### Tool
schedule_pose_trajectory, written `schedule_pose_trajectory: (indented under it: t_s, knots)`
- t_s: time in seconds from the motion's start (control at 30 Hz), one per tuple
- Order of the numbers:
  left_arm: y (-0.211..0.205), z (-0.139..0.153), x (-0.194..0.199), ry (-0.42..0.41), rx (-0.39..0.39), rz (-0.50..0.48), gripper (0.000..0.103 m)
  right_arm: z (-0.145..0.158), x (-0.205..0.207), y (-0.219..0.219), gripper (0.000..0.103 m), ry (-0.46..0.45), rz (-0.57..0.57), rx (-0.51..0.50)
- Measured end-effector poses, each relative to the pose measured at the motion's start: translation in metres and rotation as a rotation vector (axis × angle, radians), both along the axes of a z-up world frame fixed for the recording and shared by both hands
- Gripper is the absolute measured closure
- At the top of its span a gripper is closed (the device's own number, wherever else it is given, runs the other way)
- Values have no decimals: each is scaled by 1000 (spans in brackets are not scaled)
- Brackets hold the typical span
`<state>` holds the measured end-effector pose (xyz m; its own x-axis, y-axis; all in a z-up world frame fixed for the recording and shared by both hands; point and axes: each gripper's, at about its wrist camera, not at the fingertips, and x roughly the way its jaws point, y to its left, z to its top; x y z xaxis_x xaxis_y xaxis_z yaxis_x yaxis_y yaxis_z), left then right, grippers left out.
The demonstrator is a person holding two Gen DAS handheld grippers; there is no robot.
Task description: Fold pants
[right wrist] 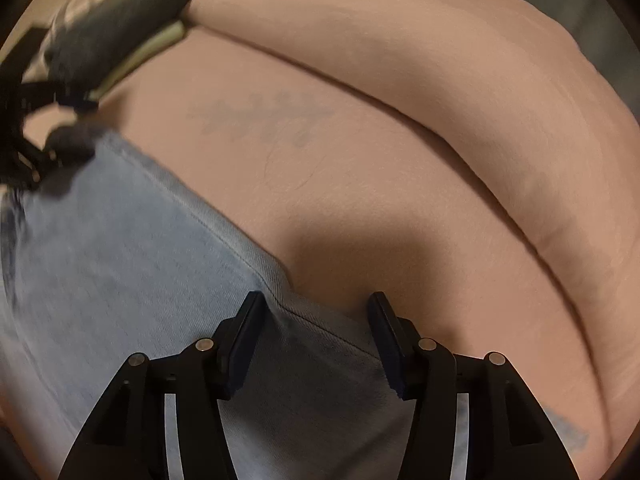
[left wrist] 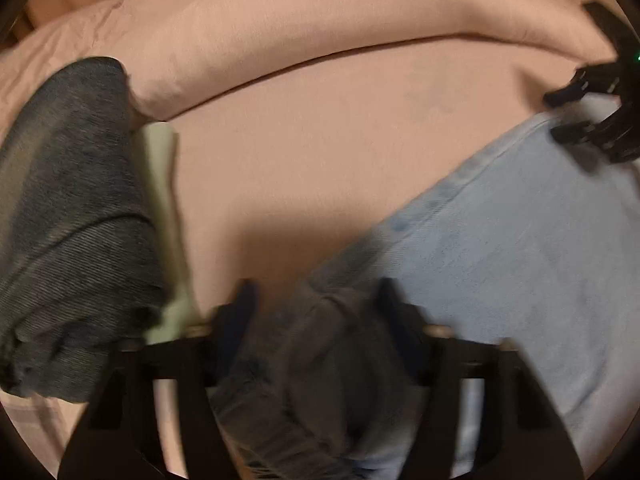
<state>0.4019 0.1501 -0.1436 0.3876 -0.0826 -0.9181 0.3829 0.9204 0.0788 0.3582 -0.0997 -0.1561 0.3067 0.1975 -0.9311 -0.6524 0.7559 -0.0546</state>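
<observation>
Light blue jeans lie across a pink bed sheet. In the left wrist view my left gripper is at the bottom, its jaws closed against a rumpled, shadowed bunch of the jeans' end. My right gripper sits at the far right, at the jeans' other end. In the right wrist view the right gripper hangs open just above the jeans, a seamed edge running between its fingers with no pad touching it. The left gripper shows blurred at the upper left.
A folded dark grey garment lies at the left on top of a pale green item. A long pink pillow or rolled duvet runs along the far side of the bed. Bare sheet lies between it and the jeans.
</observation>
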Motion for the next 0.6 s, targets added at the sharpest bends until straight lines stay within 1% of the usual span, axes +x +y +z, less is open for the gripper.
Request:
schedule_pose_trajectory:
  t_s: [0.03,0.07,0.1,0.13,0.17,0.23,0.27,0.33,0.37,0.43,0.5,0.53,0.57,0.6]
  knots:
    - [-4,2,-3,-19,29,-11,69,1,-4,-4,53,-4,-11,10]
    - [-8,4,-7,-34,64,-29,73,2,-9,-3,70,-9,-6,7]
    - [-13,6,-11,-51,108,-50,76,5,-19,-2,81,-23,12,-2]
    - [-16,10,-15,-64,136,-57,81,8,-30,-3,84,-55,21,-36]
    - [-18,17,-19,-79,149,-54,82,10,-40,-5,88,-87,22,-63]
    - [-18,35,-25,-115,148,-52,83,22,-53,-9,90,-128,14,-69]
    - [-14,42,-26,-134,149,-51,83,34,-66,-12,91,-157,13,-61]
    - [-16,62,-43,-193,149,-58,84,56,-92,-24,92,-207,15,-57]
    - [-19,59,-65,-217,151,-63,84,68,-107,-28,92,-237,24,-58]
    - [-25,75,-97,-266,153,-81,84,82,-127,-20,92,-305,43,-74]
    - [-30,91,-128,-326,162,-92,85,100,-156,-29,92,-356,55,-71]
    - [-30,95,-158,-354,159,-98,85,108,-179,-33,92,-385,63,-72]
    - [-30,94,-167,-375,165,-103,85,119,-204,-37,92,-417,66,-66]
    - [-26,94,-192,-403,168,-113,85,121,-222,-38,92,-431,68,-62]
